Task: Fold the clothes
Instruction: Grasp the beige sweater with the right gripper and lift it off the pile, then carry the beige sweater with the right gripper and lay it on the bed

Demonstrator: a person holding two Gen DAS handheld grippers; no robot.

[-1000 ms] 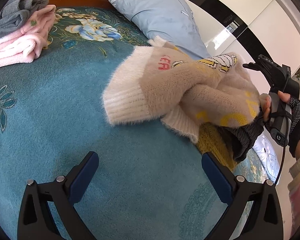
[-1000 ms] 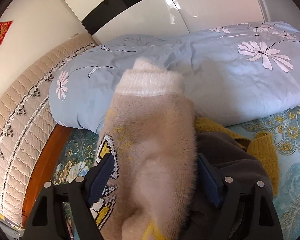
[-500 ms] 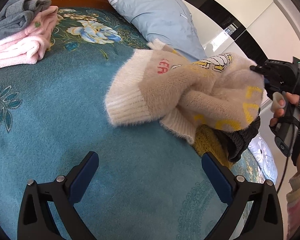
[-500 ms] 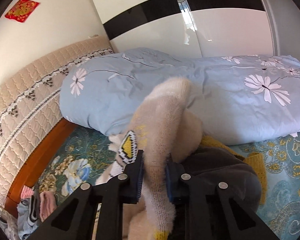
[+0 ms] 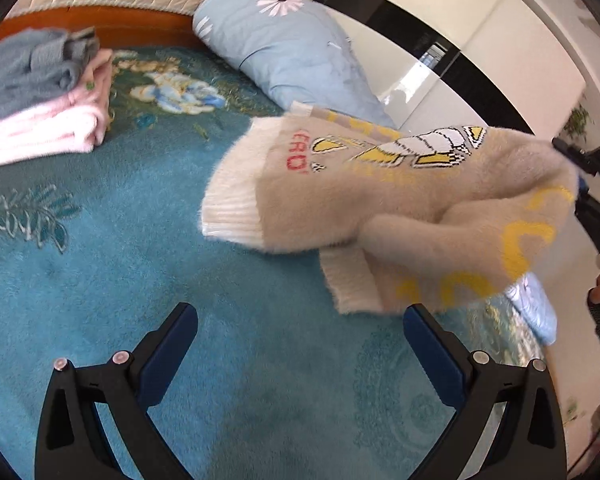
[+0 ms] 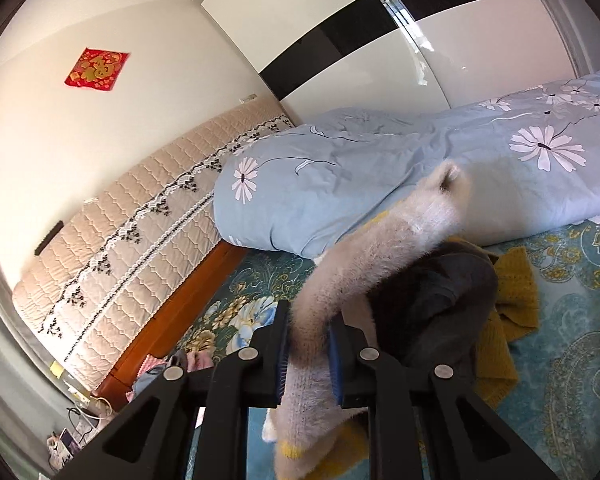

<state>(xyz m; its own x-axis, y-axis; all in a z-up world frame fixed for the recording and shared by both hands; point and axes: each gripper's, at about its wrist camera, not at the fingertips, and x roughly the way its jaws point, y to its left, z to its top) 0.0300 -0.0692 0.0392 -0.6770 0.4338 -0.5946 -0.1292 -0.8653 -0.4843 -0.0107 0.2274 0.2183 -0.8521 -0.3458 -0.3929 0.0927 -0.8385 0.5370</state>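
Observation:
A fluffy beige sweater (image 5: 400, 204) with white ribbed cuffs and a yellow cartoon print hangs lifted above the teal bedspread (image 5: 140, 272). My right gripper (image 6: 308, 344) is shut on a bunched fold of that sweater (image 6: 364, 272), whose sleeve sticks up past the fingers. In the left wrist view the right gripper (image 5: 580, 184) shows at the far right edge, at the sweater's raised end, held by a gloved hand. My left gripper (image 5: 300, 340) is open over the bare bedspread, below the hanging sweater and apart from it.
A stack of folded pink and grey clothes (image 5: 40, 100) lies at the back left. A rolled blue floral duvet (image 6: 420, 184) runs along the far side. A dark grey garment (image 6: 440, 304) and a mustard knit (image 6: 508, 312) lie heaped beside the sweater. A padded headboard (image 6: 140, 232) stands behind.
My right gripper closed on the sweater and lifted it up and away from the heap. The sweater stretched out and swung over the bedspread. My left gripper shifted a little.

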